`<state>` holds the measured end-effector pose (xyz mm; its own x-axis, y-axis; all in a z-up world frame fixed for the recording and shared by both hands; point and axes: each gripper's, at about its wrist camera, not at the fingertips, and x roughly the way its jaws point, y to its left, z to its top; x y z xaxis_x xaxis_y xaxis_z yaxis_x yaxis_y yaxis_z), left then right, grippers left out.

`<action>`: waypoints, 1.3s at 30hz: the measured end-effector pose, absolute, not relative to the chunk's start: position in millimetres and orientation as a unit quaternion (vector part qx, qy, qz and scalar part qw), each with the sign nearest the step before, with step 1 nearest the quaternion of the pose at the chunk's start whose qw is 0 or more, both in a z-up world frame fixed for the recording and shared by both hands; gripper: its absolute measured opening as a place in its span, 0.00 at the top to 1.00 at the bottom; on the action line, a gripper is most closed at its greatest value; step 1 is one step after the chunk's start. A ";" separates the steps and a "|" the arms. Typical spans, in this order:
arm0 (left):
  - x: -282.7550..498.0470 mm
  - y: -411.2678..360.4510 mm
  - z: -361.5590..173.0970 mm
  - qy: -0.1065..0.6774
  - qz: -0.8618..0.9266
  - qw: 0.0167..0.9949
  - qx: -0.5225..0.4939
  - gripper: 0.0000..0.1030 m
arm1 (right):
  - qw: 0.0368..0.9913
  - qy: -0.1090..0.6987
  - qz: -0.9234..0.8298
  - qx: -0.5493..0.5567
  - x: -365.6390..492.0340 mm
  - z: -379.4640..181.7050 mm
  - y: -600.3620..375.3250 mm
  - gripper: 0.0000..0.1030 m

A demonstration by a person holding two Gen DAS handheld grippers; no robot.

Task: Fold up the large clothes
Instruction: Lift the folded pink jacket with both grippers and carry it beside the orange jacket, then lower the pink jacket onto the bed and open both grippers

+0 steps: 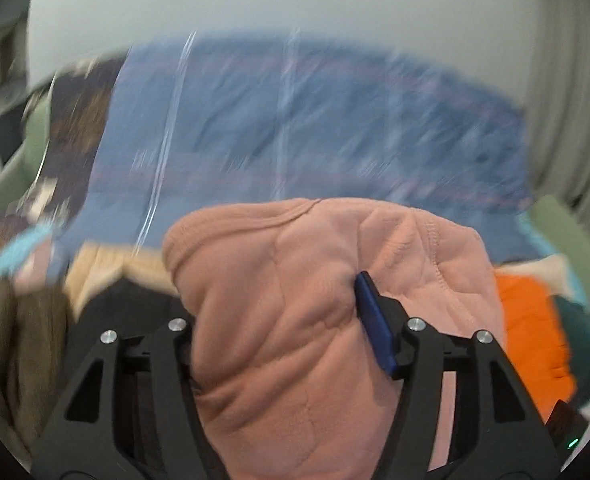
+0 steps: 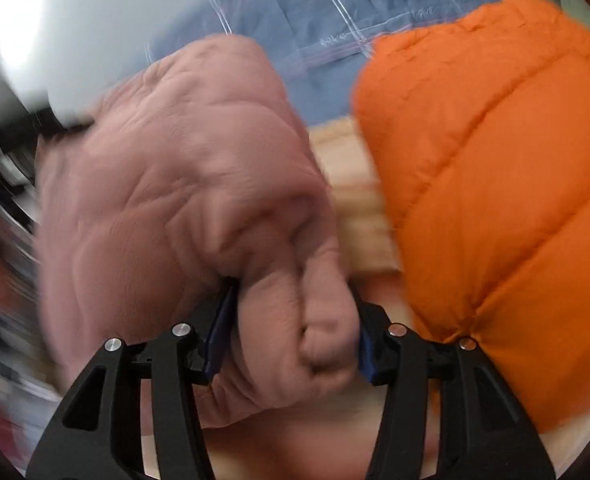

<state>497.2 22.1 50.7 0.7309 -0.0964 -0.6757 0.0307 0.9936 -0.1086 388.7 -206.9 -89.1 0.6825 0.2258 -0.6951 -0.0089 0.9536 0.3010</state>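
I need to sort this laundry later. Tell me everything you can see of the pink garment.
The pink fleece garment is soft, thick and heavily wrinkled, with stitched seams. It is bunched up, not flat. A fold sits between the right gripper pads, and more fills the left gripper. An orange puffer jacket lies beside it, over a blue bedsheet.

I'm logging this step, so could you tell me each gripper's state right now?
Left gripper: pink garment between its jaws; grip cannot be told.
Right gripper: shut on the pink garment.

Left wrist view: close, angled down along its fingers. Right wrist view: likewise, closer. Shared: crumpled pink fleece garment (image 1: 295, 300) (image 2: 183, 184), orange quilted puffer jacket (image 1: 531, 332) (image 2: 495, 184), blue checked bedsheet (image 1: 315, 120) (image 2: 295, 28).
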 end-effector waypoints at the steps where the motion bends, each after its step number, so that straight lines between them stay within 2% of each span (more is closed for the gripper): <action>1: 502.2 25.0 31.0 0.387 -0.012 0.922 -0.034 0.43 | 0.916 0.378 0.057 0.122 385.2 -87.7 -200.6 0.50; 4: 490.5 24.2 8.9 0.370 -0.032 0.928 0.003 0.41 | 0.915 0.382 0.047 0.124 389.8 -76.2 -197.0 0.50; 9: 454.3 5.0 23.7 0.335 -0.114 0.935 -0.008 0.37 | 0.916 0.389 0.039 0.094 390.3 -73.8 -192.6 0.49; 11: 440.1 -15.5 23.1 0.336 -0.146 0.930 0.014 0.35 | 0.915 0.388 0.040 0.101 389.7 -70.1 -200.2 0.46; 15: 429.4 -52.8 -29.9 0.374 -0.100 0.906 0.173 0.35 | 0.916 0.381 0.067 0.109 356.8 -51.2 -216.2 0.42; 17: 419.8 -52.8 -48.5 0.334 -0.086 0.916 0.207 0.34 | 0.924 0.360 0.093 0.088 308.7 -39.6 -221.4 0.42; 24: 407.6 -44.3 -48.3 0.314 -0.069 0.935 0.152 0.35 | 0.928 0.356 0.096 0.044 204.4 -37.9 -250.2 0.41; 27: 377.0 -40.2 -27.8 0.314 -0.087 0.941 0.095 0.20 | 0.938 0.338 0.066 0.028 175.3 -25.0 -259.6 0.29; 28: 357.5 -38.9 -23.1 0.311 -0.099 0.943 0.070 0.18 | 0.943 0.325 0.058 0.025 165.4 -18.3 -261.2 0.21; 29: 340.0 -37.2 -20.2 0.308 -0.110 0.944 0.050 0.17 | 0.948 0.314 0.053 0.024 156.1 -13.9 -260.7 0.17; 33: 268.8 -34.6 -9.3 0.296 -0.143 0.944 0.013 0.04 | 0.963 0.266 0.039 0.027 120.5 9.7 -257.4 0.10; 37: 190.1 -18.8 4.9 0.269 -0.128 0.955 0.012 0.02 | 0.971 0.236 0.044 0.022 89.0 35.7 -247.3 0.02; 39: 160.1 -10.4 13.8 0.262 -0.119 0.958 0.005 0.02 | 0.973 0.226 0.039 0.009 75.6 43.2 -239.3 0.01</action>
<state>160.1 -10.4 13.8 0.8340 -0.2251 -0.5037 0.2306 0.9716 -0.0523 75.6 -239.3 43.2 0.8950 0.0801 -0.4387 -0.0718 0.9968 0.0355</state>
